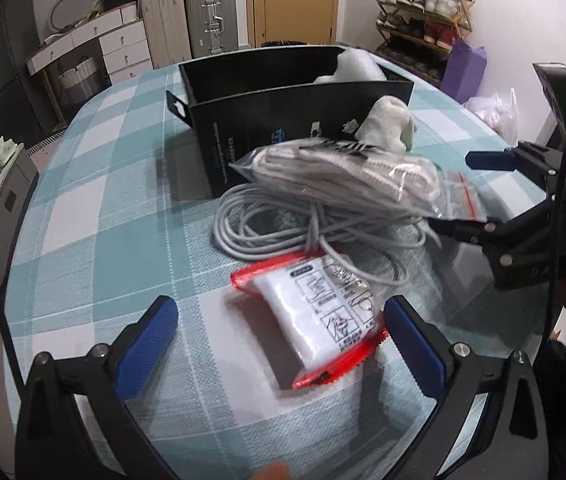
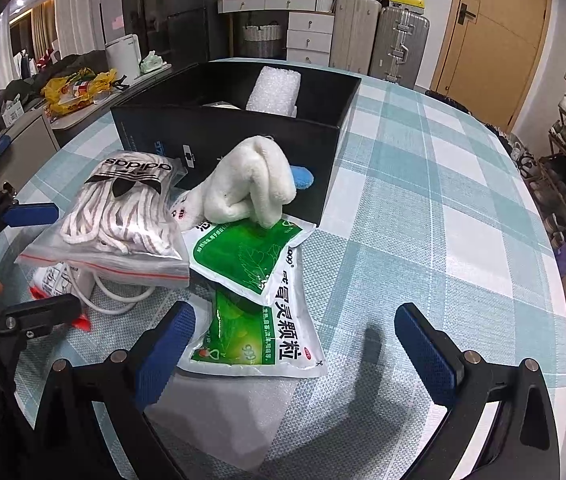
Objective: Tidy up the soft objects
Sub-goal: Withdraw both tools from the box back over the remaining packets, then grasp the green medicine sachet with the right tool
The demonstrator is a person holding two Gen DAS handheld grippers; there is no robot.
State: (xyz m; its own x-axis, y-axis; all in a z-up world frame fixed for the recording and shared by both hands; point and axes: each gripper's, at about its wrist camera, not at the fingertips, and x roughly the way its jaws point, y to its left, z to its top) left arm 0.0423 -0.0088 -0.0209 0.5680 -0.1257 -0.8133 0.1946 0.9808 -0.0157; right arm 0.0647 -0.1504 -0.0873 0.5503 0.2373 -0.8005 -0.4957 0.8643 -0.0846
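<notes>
- The left hand-held gripper (image 1: 279, 334) has its blue-padded fingers spread wide, holding nothing; it hovers low over the table (image 1: 95, 184), straddling a red-edged white packet (image 1: 319, 320) lying flat between them.
- The right hand-held gripper (image 2: 295, 344) is likewise spread apart and empty; its left pad sits just beside a green-and-white sachet (image 2: 267, 336), with a second green sachet (image 2: 243, 256) lying across that one.
- A coil of grey cable (image 1: 283, 224) lies just beyond the red-edged packet, with a clear zip bag of white laces (image 1: 347, 176) resting on top.
- A white plush toy (image 2: 251, 184) leans against the front wall of the black box (image 2: 219, 128), its foot on the upper sachet.
- Inside the box lies a roll of white bubble wrap (image 2: 275, 88), at its far end.
</notes>
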